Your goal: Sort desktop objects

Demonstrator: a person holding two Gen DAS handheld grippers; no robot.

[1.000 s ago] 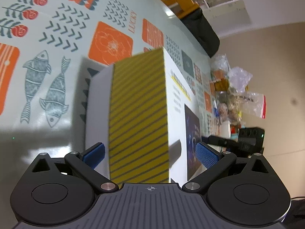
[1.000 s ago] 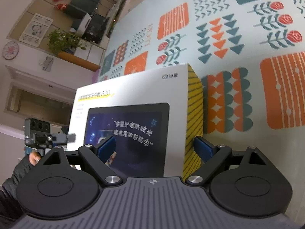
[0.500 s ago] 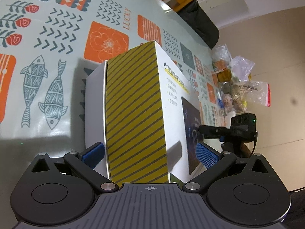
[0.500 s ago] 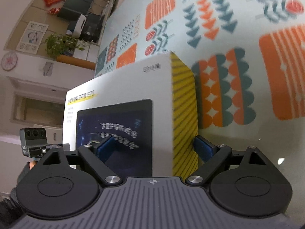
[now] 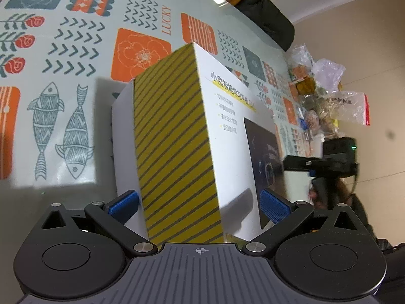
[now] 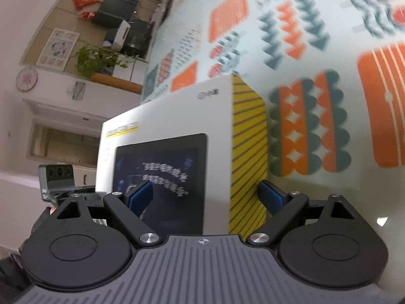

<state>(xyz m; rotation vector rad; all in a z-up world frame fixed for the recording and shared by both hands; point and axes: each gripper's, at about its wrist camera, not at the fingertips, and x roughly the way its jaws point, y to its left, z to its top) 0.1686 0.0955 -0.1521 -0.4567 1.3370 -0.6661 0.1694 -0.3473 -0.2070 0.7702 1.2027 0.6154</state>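
box: white carton (image 5: 227,136) with yellow striped ends and a tablet printed on its broad face; tilted up off the patterned tablecloth (image 5: 76,50), and whether a lower edge still touches the cloth cannot be told
left gripper: (image 5: 200,202) astride 1 striped end of the box, 1 blue pad on the plain back, 1 on the printed face; pads look pressed to both faces, so it reads as clamped on the box
right gripper: (image 6: 205,195) astride the opposite striped end (image 6: 248,152), 1 pad on the printed tablet, 1 beyond the striped end; contact on that outer side is not clear, though the narrow set of the jaws suggests a hold on the box
change over 1 s: in the left view the box stands further from the camera and shows more of its printed face; in the right view the cloth behind the box is now blurred and the wall behind the box shows more; the box is being swung or carried by both tools together
meaning for task: judged as mid-transfer, grasp done, placement still to come; destination not in view
beyond the box: a heap of clear bags (image 5: 329,96) at the cloth's far edge, well apart from the box
risk: a 2-ended hold on a wide carton may slip if 1 side eases
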